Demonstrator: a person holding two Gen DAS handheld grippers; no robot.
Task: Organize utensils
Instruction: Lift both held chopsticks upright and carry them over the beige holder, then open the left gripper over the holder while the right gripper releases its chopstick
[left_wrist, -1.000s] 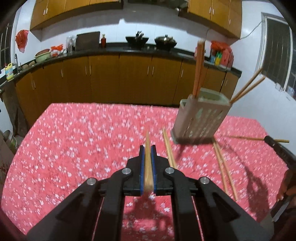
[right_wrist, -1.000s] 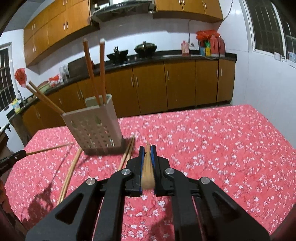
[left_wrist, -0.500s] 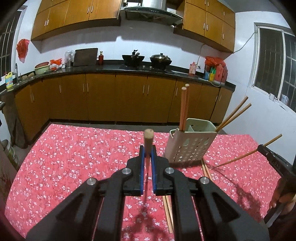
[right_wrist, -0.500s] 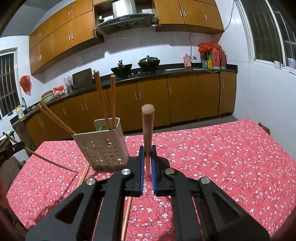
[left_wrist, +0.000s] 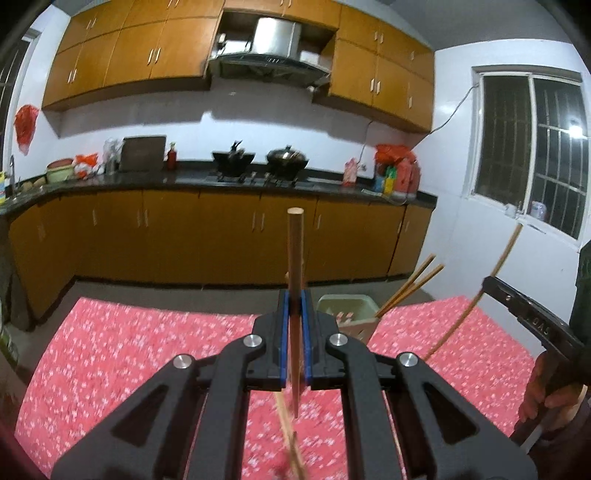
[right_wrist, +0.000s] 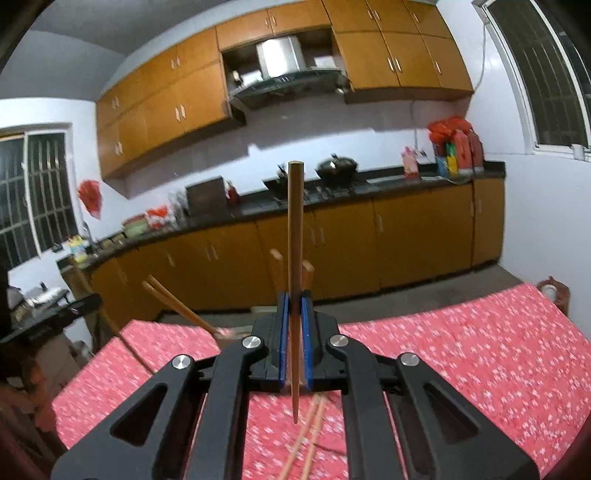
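A kitchen with orange-brown cabinets (left_wrist: 229, 236) and a dark countertop backs a surface (left_wrist: 129, 354) covered in a red floral cloth. The left gripper (left_wrist: 294, 332) has its jaws clamped on a wooden chopstick (left_wrist: 295, 266) held upright, blunt end up and tapered tip hanging below the jaws. The right gripper (right_wrist: 294, 332) likewise has its jaws clamped on a second chopstick (right_wrist: 295, 240), also upright. Just beyond the left gripper stands the pale perforated utensil holder (left_wrist: 347, 308), with two chopsticks (left_wrist: 413, 282) leaning out of it to the right. Loose chopsticks (right_wrist: 310, 435) lie on the cloth below the right gripper, blurred, probably a pair. In the left view, the right gripper appears at the right edge.
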